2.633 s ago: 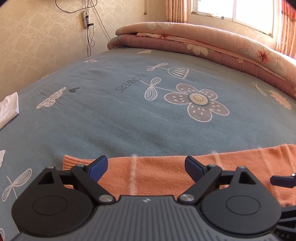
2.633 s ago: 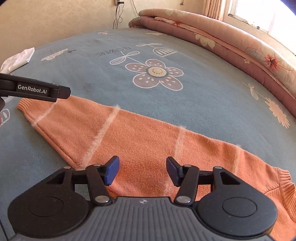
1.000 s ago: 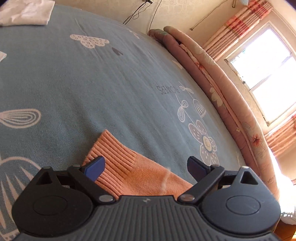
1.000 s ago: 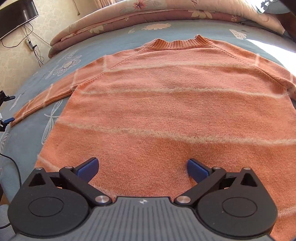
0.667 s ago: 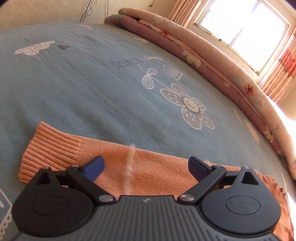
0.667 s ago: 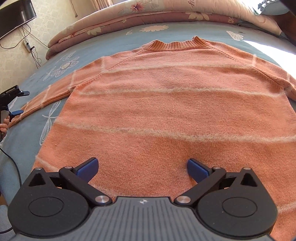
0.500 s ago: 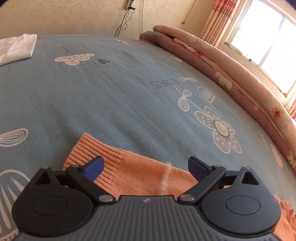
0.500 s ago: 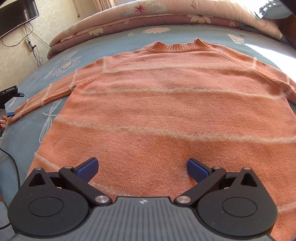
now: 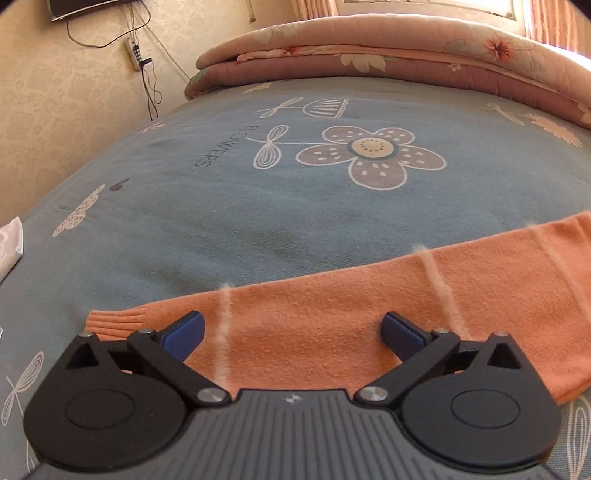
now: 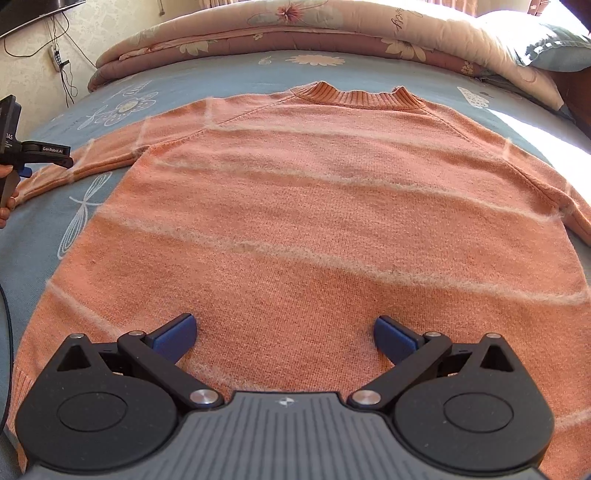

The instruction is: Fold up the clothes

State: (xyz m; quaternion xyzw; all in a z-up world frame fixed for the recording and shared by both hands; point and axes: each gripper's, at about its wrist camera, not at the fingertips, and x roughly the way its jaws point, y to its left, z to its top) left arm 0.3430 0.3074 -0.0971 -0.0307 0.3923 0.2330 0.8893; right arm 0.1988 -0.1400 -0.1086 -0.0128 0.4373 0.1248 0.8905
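Blue cotton covers the big bed (image 10: 229,74), with white flowers, dragonflies and the word FLOWERS printed on it, and it looks smooth and a little fuzzy. At the far edge lies a thick quilt (image 10: 332,22), pink and brown with flowers, folded into a long puffy roll. On the sheet the orange sweater (image 10: 314,206) lies flat, spread out with its neck pointing to the far side and its sleeves stretched out to both sides. It is knitted, soft and floppy, with thin fuzzy pale stripes across it, and it has ribbed bands at the neck, the bottom edge and the cuff (image 9: 114,321). It is probably light but will sag and bend wherever it is lifted, so two far-apart holds should keep it tidy. The ribbed edges look thicker and firmer, so they are good places to pinch. The left sleeve (image 9: 369,295) is long and narrow, and a good hold may be near the cuff, so it can be laid over the body. The right gripper (image 10: 284,334) hangs over the bottom part of the sweater with its blue pads spread wide, holding nothing. The left gripper (image 9: 291,330) is over the sleeve near the cuff; its jaws are opening, with cloth below them but nothing pinched.
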